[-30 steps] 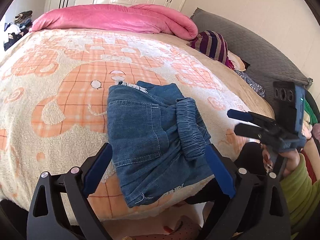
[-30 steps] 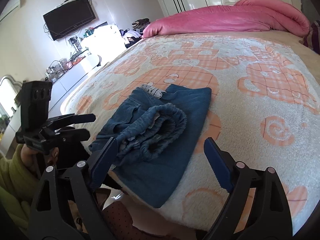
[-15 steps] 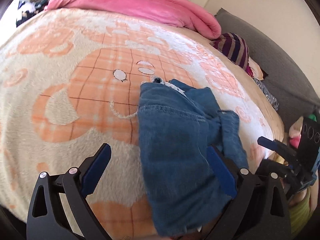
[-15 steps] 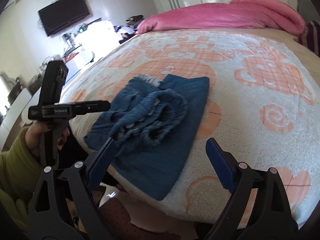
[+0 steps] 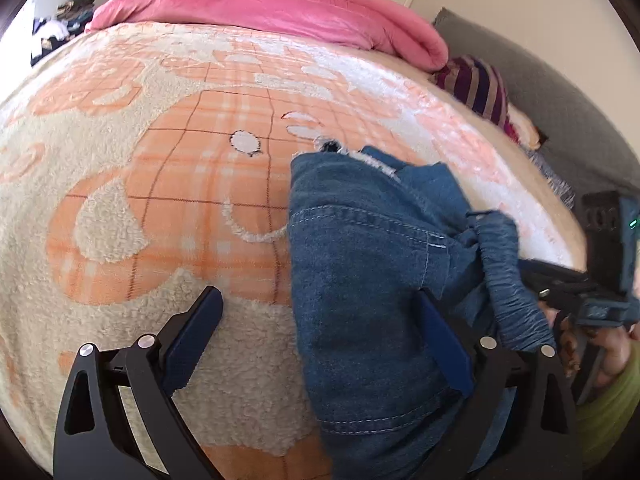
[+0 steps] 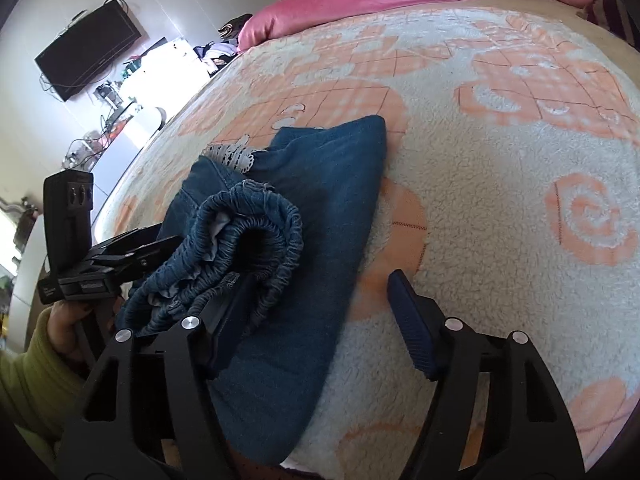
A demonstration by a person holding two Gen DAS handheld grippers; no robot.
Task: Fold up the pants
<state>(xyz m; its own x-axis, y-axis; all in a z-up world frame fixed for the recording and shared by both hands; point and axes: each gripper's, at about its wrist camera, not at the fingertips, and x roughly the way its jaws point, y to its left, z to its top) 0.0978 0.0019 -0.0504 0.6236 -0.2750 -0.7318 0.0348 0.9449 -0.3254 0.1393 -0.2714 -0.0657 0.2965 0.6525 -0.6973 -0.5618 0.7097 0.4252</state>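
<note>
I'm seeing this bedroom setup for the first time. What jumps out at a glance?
The crumpled blue denim pants lie near the bed's close edge on a fluffy cream and orange patterned blanket, with their gathered elastic waistband bunched on top. The left tongs and right tongs are both open, each with one finger over the denim. A rolled pink quilt spans the far end of the bed.

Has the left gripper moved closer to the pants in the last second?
Yes. In the right wrist view the left gripper has come in from beside the pants and now reaches their bunched waistband near the bed edge.
</note>
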